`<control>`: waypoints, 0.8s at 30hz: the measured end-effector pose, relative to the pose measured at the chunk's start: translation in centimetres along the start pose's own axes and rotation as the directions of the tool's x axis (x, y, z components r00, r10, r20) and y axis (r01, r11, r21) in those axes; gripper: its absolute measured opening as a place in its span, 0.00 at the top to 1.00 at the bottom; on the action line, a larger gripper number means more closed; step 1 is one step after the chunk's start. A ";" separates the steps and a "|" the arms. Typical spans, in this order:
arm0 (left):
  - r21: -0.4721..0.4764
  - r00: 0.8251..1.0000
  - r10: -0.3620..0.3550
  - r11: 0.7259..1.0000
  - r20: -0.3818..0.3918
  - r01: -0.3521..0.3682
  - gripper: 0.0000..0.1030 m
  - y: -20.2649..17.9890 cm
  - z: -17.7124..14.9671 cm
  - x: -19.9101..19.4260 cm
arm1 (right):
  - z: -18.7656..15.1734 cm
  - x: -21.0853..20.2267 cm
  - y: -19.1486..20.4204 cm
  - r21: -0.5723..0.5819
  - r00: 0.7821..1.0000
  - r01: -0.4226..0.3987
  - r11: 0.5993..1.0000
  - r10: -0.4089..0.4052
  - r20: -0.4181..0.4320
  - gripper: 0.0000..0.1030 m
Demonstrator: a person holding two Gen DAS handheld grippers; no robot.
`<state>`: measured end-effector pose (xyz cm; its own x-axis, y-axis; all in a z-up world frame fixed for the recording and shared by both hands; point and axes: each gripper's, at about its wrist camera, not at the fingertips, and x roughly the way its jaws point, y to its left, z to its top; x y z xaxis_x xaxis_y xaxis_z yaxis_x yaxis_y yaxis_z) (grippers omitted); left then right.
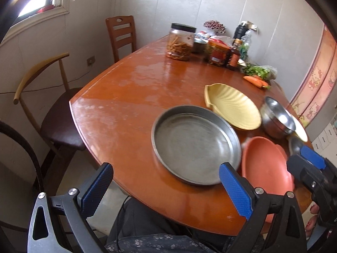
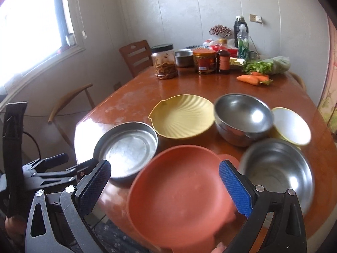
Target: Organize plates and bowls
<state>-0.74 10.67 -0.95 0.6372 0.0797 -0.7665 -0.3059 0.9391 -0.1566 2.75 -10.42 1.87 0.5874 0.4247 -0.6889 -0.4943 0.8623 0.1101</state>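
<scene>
Both grippers sit at the near edge of the table (image 2: 189,84), and both are spread wide with nothing between their blue pads: the left gripper (image 1: 166,186) hangs over the table edge in front of the steel pan (image 1: 194,145), and the right gripper (image 2: 165,186) hovers above the red plate (image 2: 181,191) without touching it, as far as the right wrist view shows. Count the dishes, six in all. Nearest is the one red plate, at the table's front edge, with one steel bowl (image 2: 278,172) just beside it on the right and the flat steel pan (image 2: 126,148) just beside it on the left. Behind them runs a second row: one yellow shell-ribbed plate (image 2: 183,116) behind the pan and red plate, its rim close against a second steel bowl (image 2: 242,118), which looks like more than one bowl nested, though I cannot tell how many, and then one white bowl (image 2: 291,125) with a yellow rim, tilted against it at the far right. That makes two plates, one pan, three bowls or bowl stacks. Further back lie two carrots (image 2: 251,78) beside a bunch of greens (image 2: 265,65). At the far end, a cluster of jars and bottles: one big clear jar (image 2: 165,64) with a black lid, one red-labelled jar (image 2: 204,61), one dark bottle (image 2: 223,62), one clear bottle (image 2: 242,42). Two chairs stand on the left side, one wooden slat-back chair (image 1: 122,35) at the far corner, one curved-back chair (image 1: 52,105) nearer.
</scene>
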 end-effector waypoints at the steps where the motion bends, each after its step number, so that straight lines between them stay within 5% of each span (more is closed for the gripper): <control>1: -0.002 1.000 0.007 1.000 -0.009 -0.007 0.02 0.3 0.2 0.4 | 0.4 0.7 0.4 -0.010 1.000 -0.006 1.000 0.006 -0.015 0.01; 9: -0.023 0.998 0.000 1.000 -0.055 -0.002 0.11 2.4 1.0 2.2 | 2.0 5.2 3.0 -0.090 0.997 -0.015 0.996 0.008 -0.076 0.05; 14: -0.020 0.997 -0.016 1.000 -0.071 0.014 0.19 2.8 1.7 3.0 | 2.6 8.0 3.4 -0.101 0.991 -0.043 0.994 0.030 -0.128 0.24; 24: -0.014 0.986 -0.105 0.995 -0.130 0.104 0.45 2.5 2.1 4.8 | 2.6 11.0 3.4 -0.070 0.971 -0.101 0.992 0.083 -0.222 0.38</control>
<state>3.02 14.12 -3.71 0.5681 -0.0632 -0.8205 -0.2478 0.9377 -0.2437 9.22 -2.09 -3.48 0.3870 0.4232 -0.8192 -0.5948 0.7934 0.1289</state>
